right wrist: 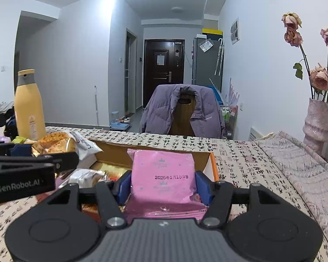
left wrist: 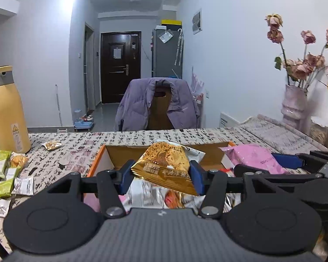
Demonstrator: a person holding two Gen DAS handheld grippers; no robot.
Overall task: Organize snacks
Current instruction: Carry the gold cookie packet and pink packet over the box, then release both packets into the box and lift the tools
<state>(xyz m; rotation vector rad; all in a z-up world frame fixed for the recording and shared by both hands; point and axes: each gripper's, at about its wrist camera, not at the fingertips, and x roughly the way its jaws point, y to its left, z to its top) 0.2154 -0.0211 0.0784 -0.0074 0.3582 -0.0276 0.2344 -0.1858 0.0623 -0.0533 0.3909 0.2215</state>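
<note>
My left gripper [left wrist: 161, 178] is shut on a golden snack packet [left wrist: 164, 166] and holds it over an open cardboard box [left wrist: 98, 159] that holds several snack packets. My right gripper [right wrist: 163, 186] is shut on a pink snack packet [right wrist: 163, 174] over the same box [right wrist: 211, 166]. In the left wrist view the pink packet [left wrist: 253, 157] and the right gripper [left wrist: 295, 159] show at the right. In the right wrist view the left gripper [right wrist: 43, 155] with the golden packet [right wrist: 54, 144] shows at the left.
A yellow bottle [left wrist: 7, 111] stands at the table's left. Green and white snack bars [left wrist: 5, 172] and a small packet [left wrist: 52, 145] lie loose on the patterned cloth [left wrist: 76, 139]. A vase of dried roses [left wrist: 295, 107] stands at the right. A chair with a purple jacket [left wrist: 157, 107] is behind the table.
</note>
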